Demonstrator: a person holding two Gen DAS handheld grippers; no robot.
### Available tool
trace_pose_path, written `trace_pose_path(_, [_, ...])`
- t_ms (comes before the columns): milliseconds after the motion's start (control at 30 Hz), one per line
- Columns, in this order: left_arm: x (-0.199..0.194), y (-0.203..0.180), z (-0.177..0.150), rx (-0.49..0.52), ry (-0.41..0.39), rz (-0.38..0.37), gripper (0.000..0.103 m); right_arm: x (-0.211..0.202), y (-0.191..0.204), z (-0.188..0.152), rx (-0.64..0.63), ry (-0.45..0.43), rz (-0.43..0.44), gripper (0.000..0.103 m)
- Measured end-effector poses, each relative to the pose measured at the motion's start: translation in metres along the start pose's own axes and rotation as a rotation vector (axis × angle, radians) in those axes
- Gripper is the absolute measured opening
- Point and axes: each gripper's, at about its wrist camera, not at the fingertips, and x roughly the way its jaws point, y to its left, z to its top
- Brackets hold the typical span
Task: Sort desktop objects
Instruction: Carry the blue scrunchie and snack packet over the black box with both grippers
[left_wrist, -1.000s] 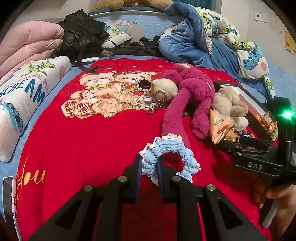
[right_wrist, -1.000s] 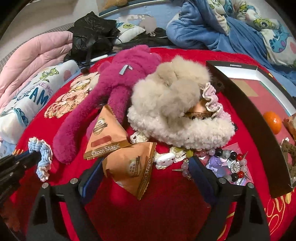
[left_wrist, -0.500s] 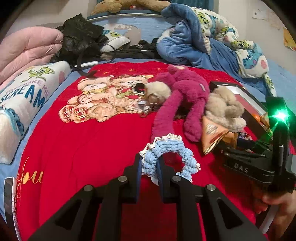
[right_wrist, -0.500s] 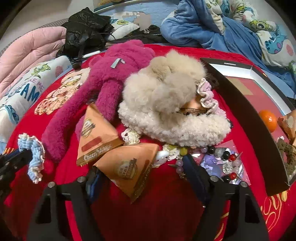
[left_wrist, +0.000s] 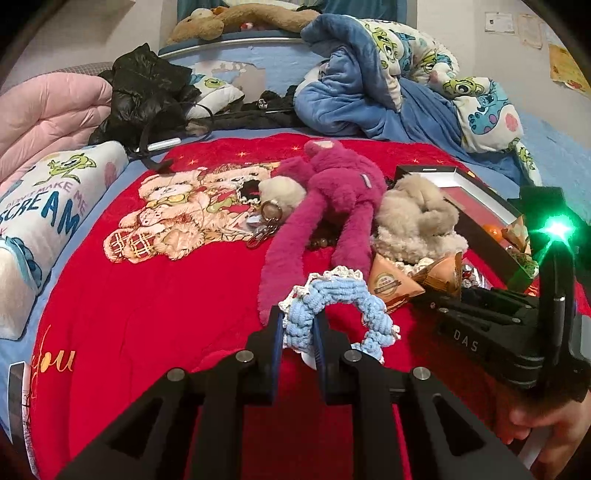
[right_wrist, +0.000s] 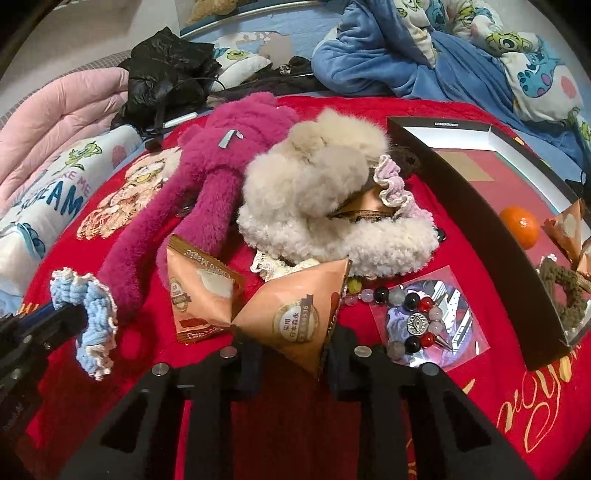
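Note:
My left gripper is shut on a light-blue crocheted scrunchie and holds it above the red blanket; it also shows in the right wrist view. My right gripper is closed on an orange triangular snack packet. A second orange packet lies beside it. A magenta plush, a cream fluffy plush, a lilac scrunchie and a bead bracelet on a disc lie ahead.
A black tray at the right holds an orange, packets and a brown knit piece. Pillows, a black jacket and blue bedding lie at the back. A keyring lies mid-blanket.
My right gripper moved forward and closed its fingers on the nearer orange packet, which now stands tipped up. My left gripper still holds the blue scrunchie, shifted slightly left.

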Motion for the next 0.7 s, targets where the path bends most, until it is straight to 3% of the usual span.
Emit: trace_pose_path(700, [-0.002,-0.043,0.010,0.003,-0.018,-0.069,0.016,-0.046,-0.020,-0.008,0.003,-0.084,0.009,0.023])
